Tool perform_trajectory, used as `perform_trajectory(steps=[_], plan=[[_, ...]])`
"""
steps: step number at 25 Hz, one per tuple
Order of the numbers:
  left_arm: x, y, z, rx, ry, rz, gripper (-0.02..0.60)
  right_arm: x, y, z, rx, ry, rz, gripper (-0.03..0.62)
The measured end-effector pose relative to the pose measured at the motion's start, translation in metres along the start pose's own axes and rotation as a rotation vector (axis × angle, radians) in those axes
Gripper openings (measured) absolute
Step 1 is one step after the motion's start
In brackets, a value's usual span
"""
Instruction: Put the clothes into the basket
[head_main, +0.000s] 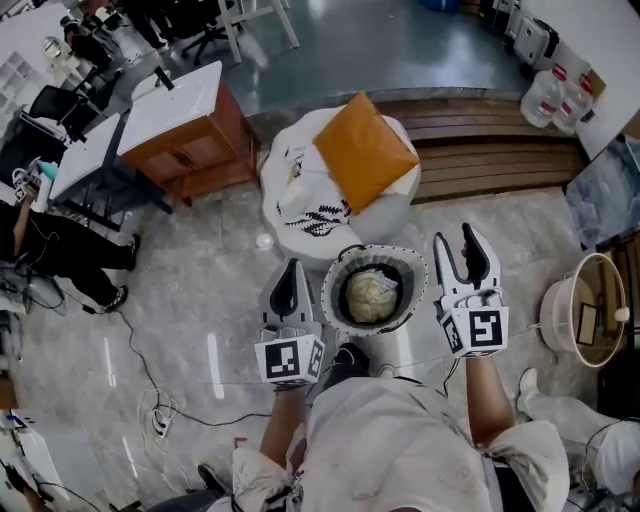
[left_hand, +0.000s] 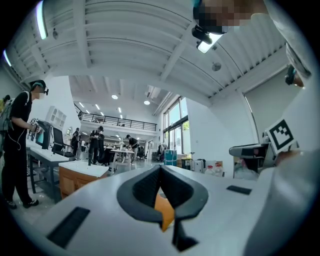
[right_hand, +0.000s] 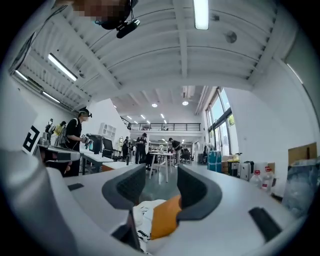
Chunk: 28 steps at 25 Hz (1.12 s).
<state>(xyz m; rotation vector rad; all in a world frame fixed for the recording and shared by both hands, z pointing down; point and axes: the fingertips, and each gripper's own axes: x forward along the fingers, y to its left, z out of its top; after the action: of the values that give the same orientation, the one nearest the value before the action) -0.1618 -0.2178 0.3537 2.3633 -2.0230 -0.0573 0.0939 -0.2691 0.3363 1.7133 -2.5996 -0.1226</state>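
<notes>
A round dark basket with a white perforated rim (head_main: 331, 291) stands on the floor right in front of me, with a pale yellowish cloth (head_main: 372, 296) bundled inside. My left gripper (head_main: 291, 268) hangs shut and empty just left of the basket. On the basket's right, my right gripper (head_main: 453, 240) is open and holds nothing. Beyond the basket is a white round seat (head_main: 275, 175) with an orange cushion (head_main: 364, 150) and a white cloth with black leaf print (head_main: 312, 208). The right gripper (right_hand: 161, 177) view shows the cushion (right_hand: 162, 217) and printed cloth (right_hand: 141, 215) between its jaws. In the left gripper (left_hand: 160, 172) view an orange sliver (left_hand: 166, 211) shows.
A wooden cabinet with a white top (head_main: 188, 128) and desks stand at the far left, with a person in black (head_main: 55, 250) beside them. A cable (head_main: 150, 385) trails across the floor. A wooden step (head_main: 495, 150) and water bottles (head_main: 555, 92) are at right, with a pale round tub (head_main: 585, 310).
</notes>
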Motion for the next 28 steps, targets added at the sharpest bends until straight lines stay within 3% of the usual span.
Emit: perform_trajectory(steps=[8, 15, 21, 28], plan=[[0.009, -0.004, 0.025, 0.017, -0.047, -0.011, 0.003, 0.004, -0.003, 0.019, 0.002, -0.045, -0.01, 0.17], [0.006, -0.004, 0.029, 0.015, -0.055, -0.005, 0.003, 0.002, -0.006, 0.02, 0.015, -0.053, -0.039, 0.113], [0.005, -0.003, 0.024, 0.017, -0.05, 0.004, 0.003, 0.003, -0.005, 0.013, 0.011, -0.026, -0.048, 0.001], [0.004, -0.003, 0.024, 0.012, -0.051, 0.012, 0.003, 0.006, 0.001, 0.011, 0.015, -0.012, -0.022, -0.012]])
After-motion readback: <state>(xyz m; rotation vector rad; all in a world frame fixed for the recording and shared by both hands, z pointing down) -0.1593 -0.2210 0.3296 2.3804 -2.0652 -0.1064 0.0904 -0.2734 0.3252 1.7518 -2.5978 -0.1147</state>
